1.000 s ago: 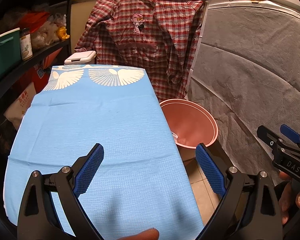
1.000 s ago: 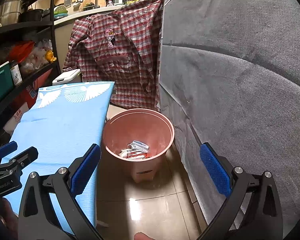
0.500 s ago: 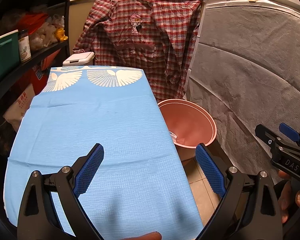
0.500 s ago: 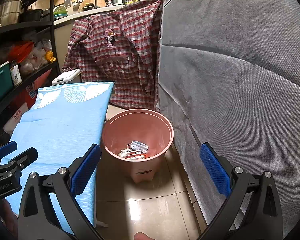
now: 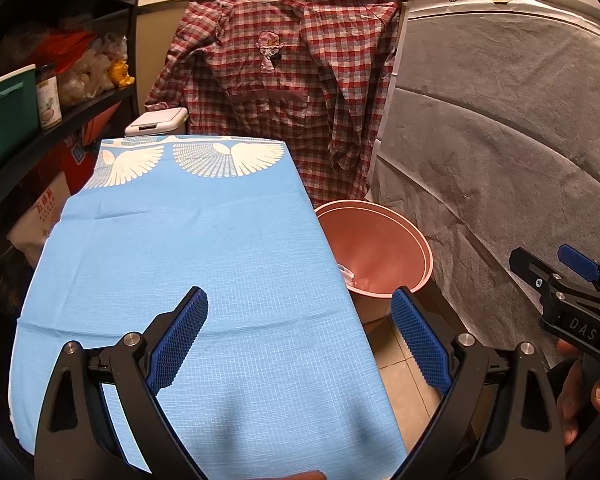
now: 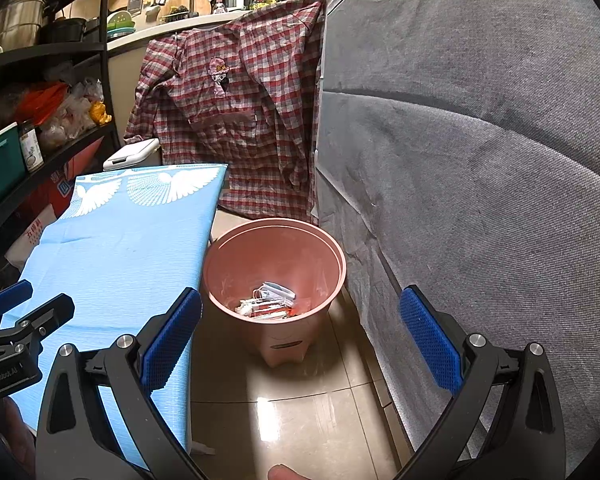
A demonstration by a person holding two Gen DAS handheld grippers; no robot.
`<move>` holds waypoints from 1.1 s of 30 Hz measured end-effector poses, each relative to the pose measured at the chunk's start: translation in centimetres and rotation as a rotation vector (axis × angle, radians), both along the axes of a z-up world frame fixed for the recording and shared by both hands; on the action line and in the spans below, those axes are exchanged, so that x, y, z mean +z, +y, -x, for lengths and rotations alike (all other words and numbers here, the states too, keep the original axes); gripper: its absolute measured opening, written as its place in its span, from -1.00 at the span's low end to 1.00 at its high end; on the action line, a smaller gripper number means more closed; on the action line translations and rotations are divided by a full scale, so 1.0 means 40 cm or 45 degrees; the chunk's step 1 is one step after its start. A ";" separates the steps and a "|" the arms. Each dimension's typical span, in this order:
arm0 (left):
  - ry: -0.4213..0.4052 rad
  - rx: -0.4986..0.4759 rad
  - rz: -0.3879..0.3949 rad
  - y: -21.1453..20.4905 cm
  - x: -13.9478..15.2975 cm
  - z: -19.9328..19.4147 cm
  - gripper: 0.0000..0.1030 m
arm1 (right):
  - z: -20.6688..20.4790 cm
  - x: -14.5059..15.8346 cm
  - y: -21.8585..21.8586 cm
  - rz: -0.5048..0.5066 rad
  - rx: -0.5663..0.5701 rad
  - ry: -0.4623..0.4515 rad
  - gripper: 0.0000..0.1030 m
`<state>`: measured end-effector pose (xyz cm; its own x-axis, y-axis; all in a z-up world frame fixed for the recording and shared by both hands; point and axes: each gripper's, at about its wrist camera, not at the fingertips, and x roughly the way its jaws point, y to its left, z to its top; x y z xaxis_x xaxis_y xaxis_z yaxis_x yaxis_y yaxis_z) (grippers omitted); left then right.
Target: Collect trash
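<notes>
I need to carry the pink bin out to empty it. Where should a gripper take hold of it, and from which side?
Grip the pink bin by its thin upper rim, coming from above with one finger inside and one outside the wall. The mouth is open and upright, and the body looks too wide to span. The near rim seems best: the blue-covered table crowds its left, the grey cover its right.

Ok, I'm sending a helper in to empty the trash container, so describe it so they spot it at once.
Find the long table under the blue cloth with white wings. On the tiled floor between its right edge and the grey fabric-covered wall stands a round pink plastic bin. It alone is open-topped, with wrappers inside.
</notes>
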<state>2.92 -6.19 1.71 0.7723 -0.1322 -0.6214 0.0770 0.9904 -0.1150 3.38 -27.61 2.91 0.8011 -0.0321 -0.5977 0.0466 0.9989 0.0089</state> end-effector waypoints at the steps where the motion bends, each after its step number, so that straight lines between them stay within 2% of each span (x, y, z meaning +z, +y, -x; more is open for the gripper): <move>1: -0.003 0.000 0.000 0.002 0.002 0.001 0.75 | 0.000 0.000 0.000 0.000 0.000 0.000 0.90; 33: 0.001 -0.011 -0.006 -0.005 -0.002 -0.002 0.75 | 0.000 -0.001 -0.001 0.002 -0.001 -0.001 0.90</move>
<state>3.00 -6.38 1.62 0.7708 -0.1361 -0.6224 0.0856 0.9902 -0.1105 3.38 -27.66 2.87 0.8013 -0.0336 -0.5973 0.0473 0.9989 0.0072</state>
